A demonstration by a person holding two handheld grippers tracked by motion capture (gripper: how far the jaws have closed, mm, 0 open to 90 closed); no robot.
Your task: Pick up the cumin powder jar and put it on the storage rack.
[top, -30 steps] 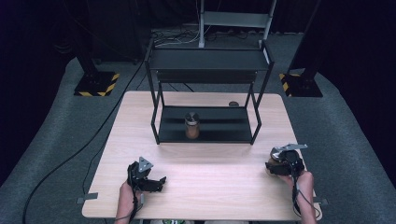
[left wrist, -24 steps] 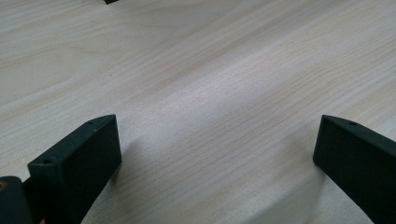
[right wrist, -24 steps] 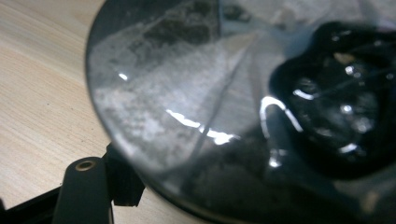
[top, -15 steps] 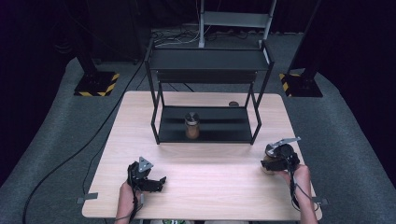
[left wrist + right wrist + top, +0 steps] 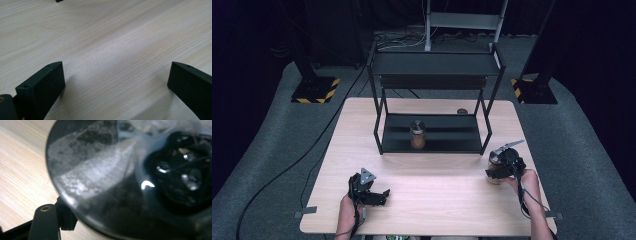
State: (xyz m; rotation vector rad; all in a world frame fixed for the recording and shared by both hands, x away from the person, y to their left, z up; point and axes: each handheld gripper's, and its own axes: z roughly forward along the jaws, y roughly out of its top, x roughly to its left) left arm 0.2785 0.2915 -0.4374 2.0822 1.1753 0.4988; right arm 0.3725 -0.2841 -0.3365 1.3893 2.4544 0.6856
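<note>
The front half of the tabletop [image 5: 432, 195] lies bare between the left gripper [image 5: 379, 195] and the right gripper [image 5: 495, 172], giving open passage across. Behind it a black two-tier rack [image 5: 434, 100] blocks the middle; its lower shelf (open at the front) is partly taken by a jar [image 5: 417, 134]. Bare strips of tabletop run along both sides of the rack's legs.
</note>
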